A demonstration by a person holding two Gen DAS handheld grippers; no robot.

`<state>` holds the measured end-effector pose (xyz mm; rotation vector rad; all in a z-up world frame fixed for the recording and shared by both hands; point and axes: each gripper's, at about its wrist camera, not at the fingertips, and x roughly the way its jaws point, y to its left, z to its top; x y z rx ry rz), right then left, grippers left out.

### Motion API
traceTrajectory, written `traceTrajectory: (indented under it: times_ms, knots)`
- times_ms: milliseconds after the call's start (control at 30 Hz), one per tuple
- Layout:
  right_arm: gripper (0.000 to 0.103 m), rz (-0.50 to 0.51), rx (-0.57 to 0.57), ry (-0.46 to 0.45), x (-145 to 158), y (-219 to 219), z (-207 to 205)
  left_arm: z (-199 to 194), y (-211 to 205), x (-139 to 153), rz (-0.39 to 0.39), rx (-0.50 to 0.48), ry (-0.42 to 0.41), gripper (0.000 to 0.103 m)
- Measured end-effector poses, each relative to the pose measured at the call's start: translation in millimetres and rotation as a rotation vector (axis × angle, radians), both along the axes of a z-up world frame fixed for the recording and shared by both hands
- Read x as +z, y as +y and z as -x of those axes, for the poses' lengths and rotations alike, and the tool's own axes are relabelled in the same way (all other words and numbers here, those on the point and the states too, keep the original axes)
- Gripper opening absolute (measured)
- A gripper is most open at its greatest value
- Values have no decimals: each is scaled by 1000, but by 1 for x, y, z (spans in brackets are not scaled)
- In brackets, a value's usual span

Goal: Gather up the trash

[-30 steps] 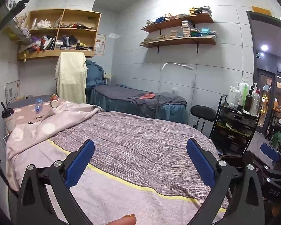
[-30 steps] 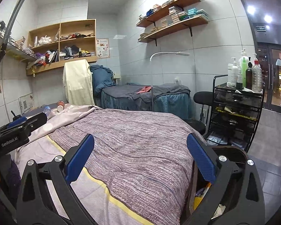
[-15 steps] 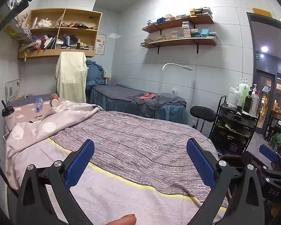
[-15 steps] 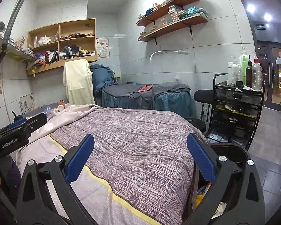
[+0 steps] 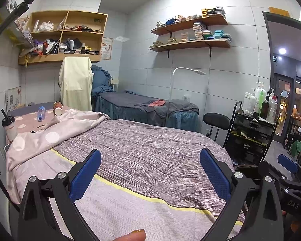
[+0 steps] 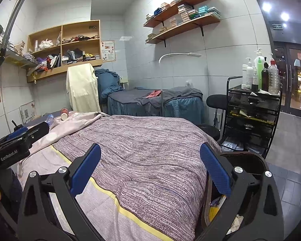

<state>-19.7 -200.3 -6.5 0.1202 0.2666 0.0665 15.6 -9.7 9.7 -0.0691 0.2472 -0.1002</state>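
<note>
Hovering over the near end of the bed [image 5: 150, 152], my left gripper [image 5: 150, 172] has its blue pads spread wide apart with nothing between them, and my right gripper [image 6: 150, 170] is likewise spread wide and empty, held beside it over the woven blanket [image 6: 150, 150]. The trash I can make out lies at the far head of the bed, on the pink polka-dot sheet [image 5: 34, 138]: a clear plastic bottle [image 5: 41, 113] on its side, a paper cup [image 5: 57, 109] tipped over just beside it, and a lidded drink cup [image 5: 9, 125] with a dark straw standing upright at the bed's left edge. All three are well apart from both grippers. In the right wrist view the bottle [image 6: 50, 118] and paper cup [image 6: 64, 114] show past the left gripper's body. At the bed's near right corner, just beside my right gripper, sits a dark bin [image 6: 240, 184] with yellow and white scraps inside. A black trolley [image 6: 252, 118] loaded with pump bottles stands further right, near a black stool [image 6: 216, 100].
</note>
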Motion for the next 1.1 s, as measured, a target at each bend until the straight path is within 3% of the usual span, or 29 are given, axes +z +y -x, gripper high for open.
traceTrajectory:
  times_ms: [1100]
  knots:
    - [97, -15, -5, 15, -4, -6, -3, 1, -2, -2, -5, -4, 6, 97]
